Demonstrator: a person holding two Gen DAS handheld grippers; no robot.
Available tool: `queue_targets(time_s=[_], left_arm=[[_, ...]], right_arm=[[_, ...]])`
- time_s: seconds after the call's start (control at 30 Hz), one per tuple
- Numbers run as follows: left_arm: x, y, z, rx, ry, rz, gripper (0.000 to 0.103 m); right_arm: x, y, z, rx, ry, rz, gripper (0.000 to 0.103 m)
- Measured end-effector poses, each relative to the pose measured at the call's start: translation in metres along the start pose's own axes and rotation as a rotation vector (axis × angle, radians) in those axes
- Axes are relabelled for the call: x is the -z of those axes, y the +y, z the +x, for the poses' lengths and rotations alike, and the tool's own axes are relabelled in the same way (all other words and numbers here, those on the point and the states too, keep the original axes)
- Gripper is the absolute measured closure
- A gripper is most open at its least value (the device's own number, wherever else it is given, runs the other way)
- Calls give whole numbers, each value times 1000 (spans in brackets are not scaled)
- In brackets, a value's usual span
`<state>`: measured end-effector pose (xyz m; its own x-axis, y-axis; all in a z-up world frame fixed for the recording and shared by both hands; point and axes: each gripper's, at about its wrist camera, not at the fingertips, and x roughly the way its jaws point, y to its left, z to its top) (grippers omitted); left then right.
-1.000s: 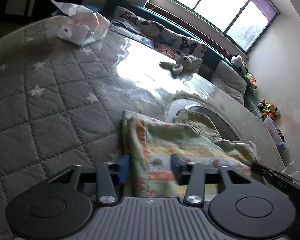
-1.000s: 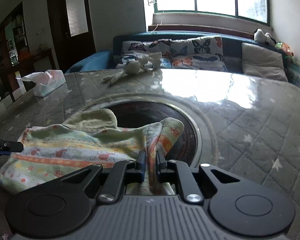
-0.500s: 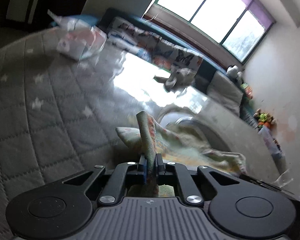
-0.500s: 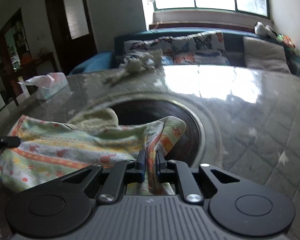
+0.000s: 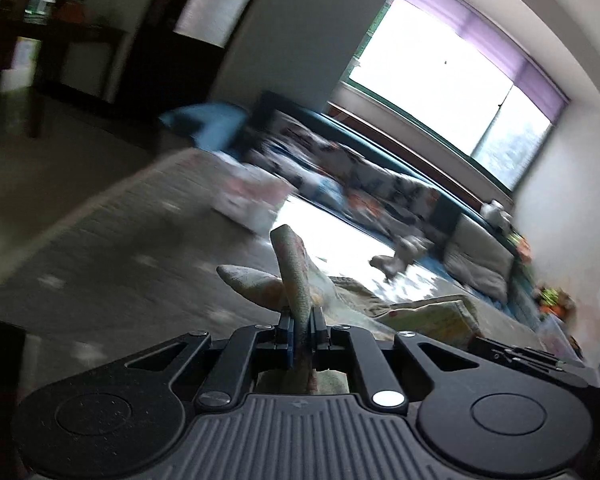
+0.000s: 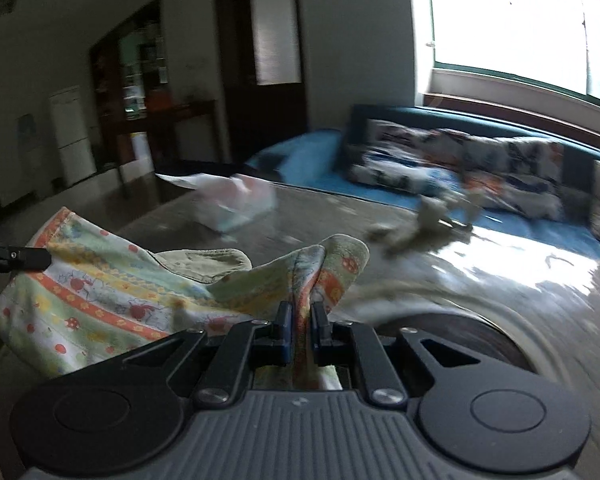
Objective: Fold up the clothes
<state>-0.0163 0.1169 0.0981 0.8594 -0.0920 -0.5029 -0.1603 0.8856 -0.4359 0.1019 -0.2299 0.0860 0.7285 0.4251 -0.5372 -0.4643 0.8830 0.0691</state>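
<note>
Left claw and right claw each pinch the patterned cloth above the blurred quilted surface, open far right.

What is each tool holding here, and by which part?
Both hold the printed garment. The left tool pinches a bunched fold at one edge; the right tool pinches a bunched fold at its opposite end.
</note>
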Motion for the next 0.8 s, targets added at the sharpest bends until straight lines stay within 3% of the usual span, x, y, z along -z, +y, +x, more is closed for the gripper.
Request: queue_targets(time_s=[0.23,0.33,0.47,0.57,0.67,0.8], left_arm=[[-10,52,-18,-131,-35,-70,95],[-4,68,-13,-172,7,-93,95],[6,88,-4,-222,74,-122,92],[9,96,-2,-272,94,-120,85],[9,89,4,-247,99,-103,68],[8,80,11,-214,107,-80,67]], right_arm=[[-26,62,55,-109,23,-70,94],[-21,79,77,-132,54,-81,94],[-7,85,101,-127,138,-90,93],[5,77,111,-62,180,-101,93],[8,66,108,-31,189,-100,93],[0,64,102,-39,158,-89,92]])
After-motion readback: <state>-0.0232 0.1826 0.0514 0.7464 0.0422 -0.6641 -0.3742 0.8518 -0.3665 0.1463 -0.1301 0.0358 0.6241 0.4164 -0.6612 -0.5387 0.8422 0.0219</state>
